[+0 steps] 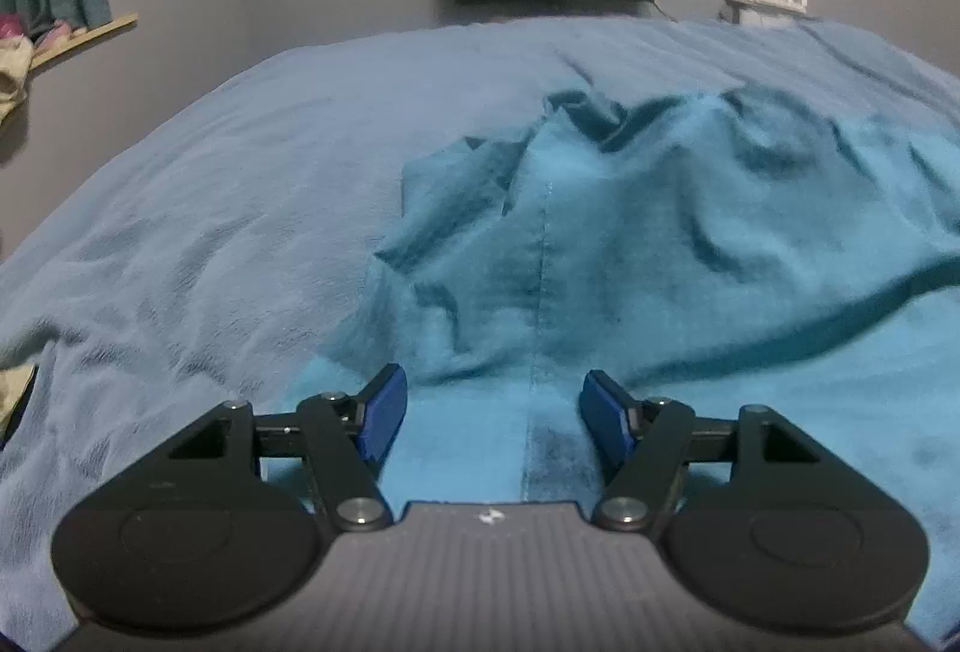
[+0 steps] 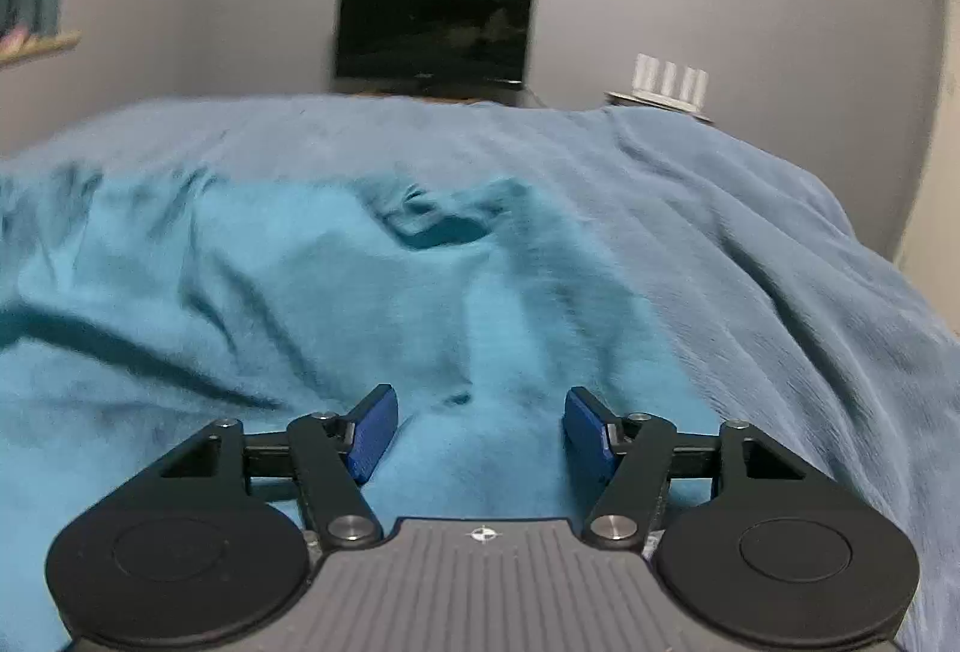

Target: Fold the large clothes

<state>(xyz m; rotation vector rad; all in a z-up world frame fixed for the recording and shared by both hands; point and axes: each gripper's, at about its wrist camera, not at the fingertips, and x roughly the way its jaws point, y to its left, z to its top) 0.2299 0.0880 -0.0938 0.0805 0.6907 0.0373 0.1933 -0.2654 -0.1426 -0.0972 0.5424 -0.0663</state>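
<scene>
A large turquoise garment (image 1: pixel 660 232) lies rumpled on a bed covered by a pale blue blanket (image 1: pixel 210 184). A seam runs down its cloth toward my left gripper (image 1: pixel 493 412), which is open with blue pads wide apart, low over the garment's near edge. In the right wrist view the same garment (image 2: pixel 300 304) spreads to the left and centre. My right gripper (image 2: pixel 480 427) is open and empty, just above the garment's near right part. Neither gripper holds cloth.
The blanket (image 2: pixel 750 262) covers the bed to its far and right edges. A dark TV screen (image 2: pixel 435 30) stands against the grey wall beyond the bed. A white router (image 2: pixel 669 81) sits at the right. A curtain and wooden sill (image 1: pixel 84 30) are at the far left.
</scene>
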